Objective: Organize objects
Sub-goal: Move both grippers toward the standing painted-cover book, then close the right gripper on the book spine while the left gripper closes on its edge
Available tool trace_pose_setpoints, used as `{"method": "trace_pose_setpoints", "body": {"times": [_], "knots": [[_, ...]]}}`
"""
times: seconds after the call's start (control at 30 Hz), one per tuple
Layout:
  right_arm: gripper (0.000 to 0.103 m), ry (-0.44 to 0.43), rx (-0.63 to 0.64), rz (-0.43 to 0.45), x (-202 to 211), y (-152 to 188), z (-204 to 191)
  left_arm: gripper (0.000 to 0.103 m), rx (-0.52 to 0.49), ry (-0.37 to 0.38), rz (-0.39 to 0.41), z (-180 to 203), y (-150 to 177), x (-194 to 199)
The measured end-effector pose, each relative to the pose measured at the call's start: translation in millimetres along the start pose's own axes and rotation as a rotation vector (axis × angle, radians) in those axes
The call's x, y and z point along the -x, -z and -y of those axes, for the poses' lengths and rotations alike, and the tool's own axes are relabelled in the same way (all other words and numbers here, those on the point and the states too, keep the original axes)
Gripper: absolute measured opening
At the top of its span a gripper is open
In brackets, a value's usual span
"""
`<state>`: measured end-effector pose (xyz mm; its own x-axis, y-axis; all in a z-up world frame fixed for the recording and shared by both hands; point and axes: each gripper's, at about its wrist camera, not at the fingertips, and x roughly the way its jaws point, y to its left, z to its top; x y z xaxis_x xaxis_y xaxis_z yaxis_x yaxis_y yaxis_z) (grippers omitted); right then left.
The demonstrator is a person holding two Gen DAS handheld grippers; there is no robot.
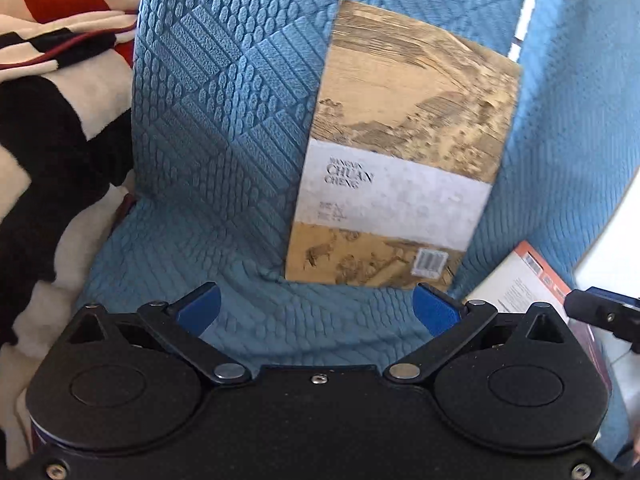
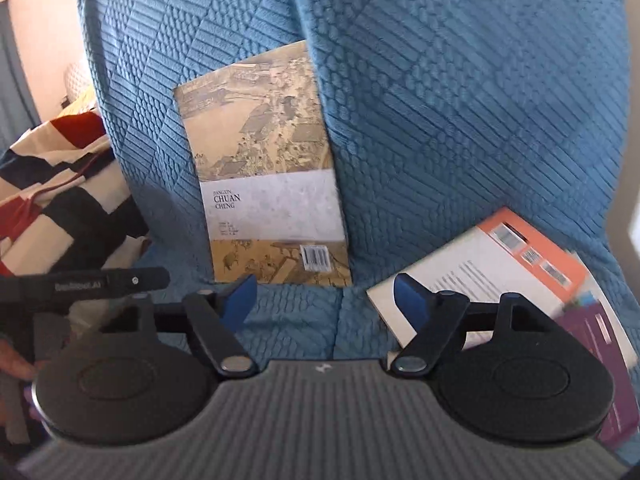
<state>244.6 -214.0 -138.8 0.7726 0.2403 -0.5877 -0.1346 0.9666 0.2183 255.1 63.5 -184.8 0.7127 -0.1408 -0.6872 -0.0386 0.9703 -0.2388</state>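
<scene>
Seen from the left wrist: left gripper (image 1: 318, 308) low over a blue quilted sofa cover (image 1: 224, 128), blue fingers (image 1: 202, 308) spread wide, nothing between them but fabric. Just beyond the fingertips, a tan book (image 1: 404, 148) with an old landscape painting and a white band reading CHUAN CHENG, standing nearly upright, bottom edge on the seat, back against the blue cushion, barcode at its lower right corner. Right of it, an orange-and-white book (image 1: 524, 276) lying on the seat, partly hidden behind the black tip of the right gripper (image 1: 600, 312), which enters at the frame's right edge. Far left, a plush striped blanket (image 1: 60, 128) in black, cream and red, bunched against the cover. Seen from the right wrist: right gripper's fingers (image 2: 412, 300) well apart, gripping nothing, the right pad over the near corner of the orange-and-white book (image 2: 500, 264); contact there cannot be told. Under that book, a purple book (image 2: 604, 344), both blurred, flat on the seat at the right. Straight ahead, the tan book (image 2: 272, 172) propped in the fold between two cushions, its right edge tucked behind the nearer one. Left gripper's black arm (image 2: 100, 280) crossing the lower left, with the striped blanket (image 2: 60, 184) behind it.
</scene>
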Motion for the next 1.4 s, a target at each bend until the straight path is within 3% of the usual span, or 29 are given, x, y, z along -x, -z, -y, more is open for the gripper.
{"method": "trace_pose_setpoints", "body": {"times": [0.17,0.33,0.63,0.8,0.87,1.03,1.23,1.4], "knots": [[0.076,-0.021,0.033,-0.006,-36,-17,-3,0.096,-0.018,0.024,0.004,-6,-20,-25],[0.075,0.015,0.116,-0.004,-71,-27,-6,0.090,-0.025,0.029,-0.046,-6,-34,-53],[0.072,0.008,0.166,0.004,-117,-43,-4,0.078,-0.053,0.029,-0.077,-2,-35,-71],[0.074,-0.017,0.113,0.004,-121,-48,2,0.076,-0.036,0.046,-0.083,-5,-36,-73],[0.074,-0.005,0.134,0.008,-121,-47,0,0.070,-0.022,0.060,-0.097,-7,-37,-75],[0.054,-0.033,0.147,0.010,-118,-48,-2,0.065,0.027,0.089,-0.112,-15,-39,-76],[0.054,0.001,0.230,0.020,-118,-43,-8,0.065,0.025,0.105,-0.082,-16,-41,-69],[0.054,-0.028,0.239,0.025,-109,-44,-4,0.065,0.029,0.134,-0.074,-13,-42,-63]]}}
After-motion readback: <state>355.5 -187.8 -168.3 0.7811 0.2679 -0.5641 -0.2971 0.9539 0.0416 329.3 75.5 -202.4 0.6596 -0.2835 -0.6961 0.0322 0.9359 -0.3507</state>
